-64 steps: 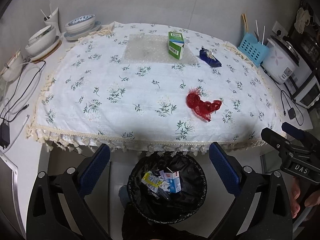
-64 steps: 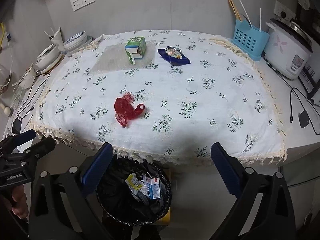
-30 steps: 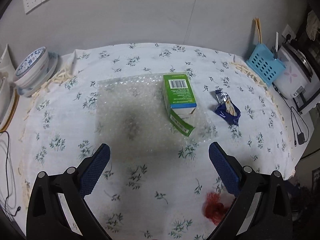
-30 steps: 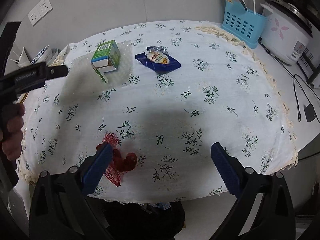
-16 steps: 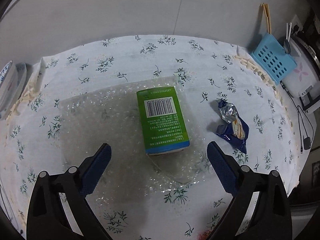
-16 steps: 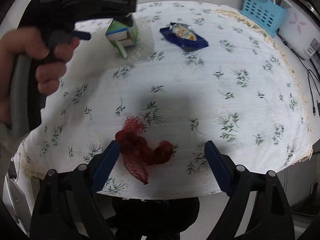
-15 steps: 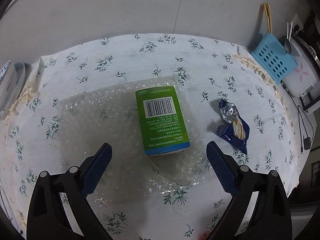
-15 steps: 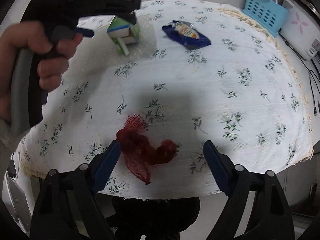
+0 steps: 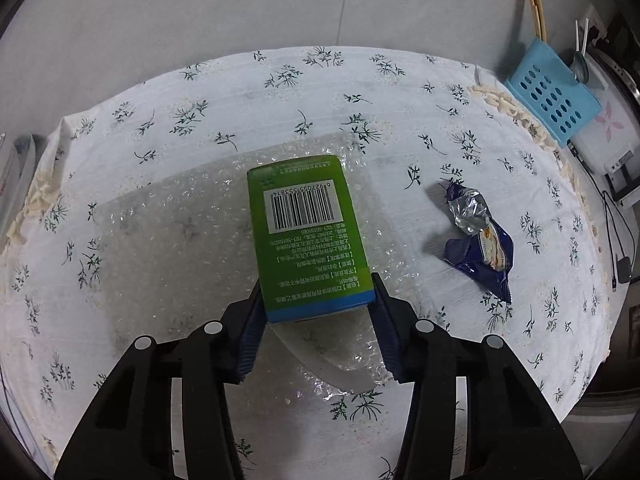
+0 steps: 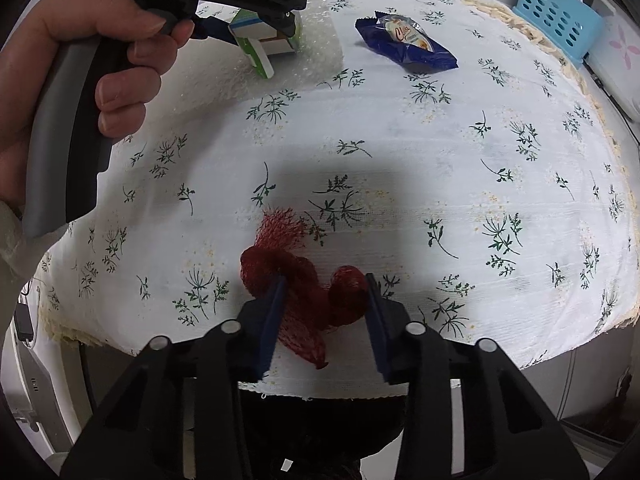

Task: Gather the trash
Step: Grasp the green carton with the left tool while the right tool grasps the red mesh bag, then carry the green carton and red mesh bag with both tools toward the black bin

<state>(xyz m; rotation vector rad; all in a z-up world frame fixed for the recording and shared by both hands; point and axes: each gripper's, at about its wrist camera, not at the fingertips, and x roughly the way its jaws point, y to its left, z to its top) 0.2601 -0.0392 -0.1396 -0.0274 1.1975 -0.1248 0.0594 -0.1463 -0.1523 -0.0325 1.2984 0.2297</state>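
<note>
Green card fills the middle of the left wrist view: a small carton [image 9: 306, 232] lies on a sheet of bubble wrap [image 9: 168, 248] spread over the floral tablecloth [image 9: 400, 92] of the desk. The left gripper [image 9: 318, 300] has just been closing, and its blue fingers [image 9: 250, 324] now press both sides of the carton's blue-banded near end, grasping it. An opened flap of the carton trails toward the camera under the fingers. Just to the right, clear of the bubble wrap, lies a crumpled dark blue snack wrapper [image 9: 480, 240]. At the far right edge stands a light blue perforated utensil holder [image 9: 554, 92] with chopsticks in it, and beside it a white rice cooker [image 9: 616, 128]; black cables run along the desk's right rim.

In the right wrist view, a red mesh net bag [image 10: 304, 288] lies bunched near the front edge of the desk. The right gripper [image 10: 324, 296] has also just been closing; its fingers [image 10: 272, 316] pinch the bag's middle, while a loose tuft sticks out beyond the fingers and another lump bulges to the left. A person's hand [image 10: 100, 60] holding the left gripper's handle blocks the upper left corner. Below the desk edge, only a dark shape shows.
</note>
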